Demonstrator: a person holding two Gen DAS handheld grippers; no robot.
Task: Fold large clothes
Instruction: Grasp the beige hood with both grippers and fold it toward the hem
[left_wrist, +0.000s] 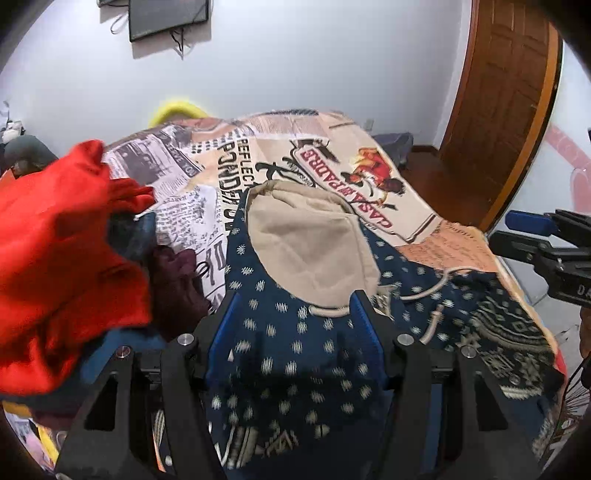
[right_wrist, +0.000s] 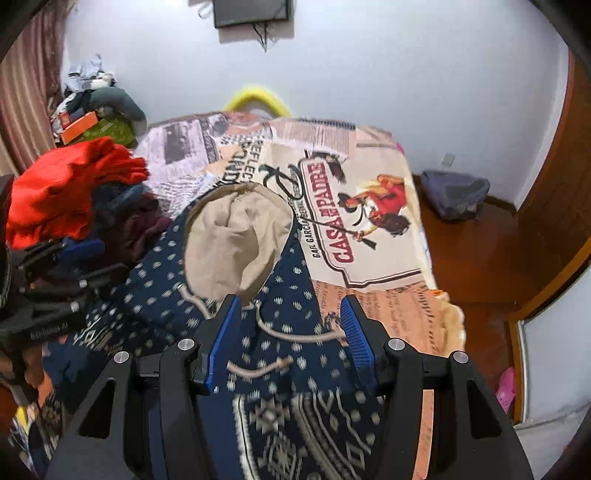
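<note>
Hoodie (left_wrist: 303, 354) position: the navy patterned garment lies spread on the bed (left_wrist: 369, 177), its beige-lined hood (left_wrist: 314, 243) facing up toward the far wall. Your left gripper (left_wrist: 293, 328) hovers released above the hoodie body, jaws wide apart, nothing between them. Your right gripper (right_wrist: 291, 332) is likewise spread open over the neckline, with a beige drawstring (right_wrist: 295, 336) running across the gap between its blue pads (right_wrist: 356, 343). A pile of clothes topped by a red garment (left_wrist: 55, 251) sits to the left of the hoodie.
</note>
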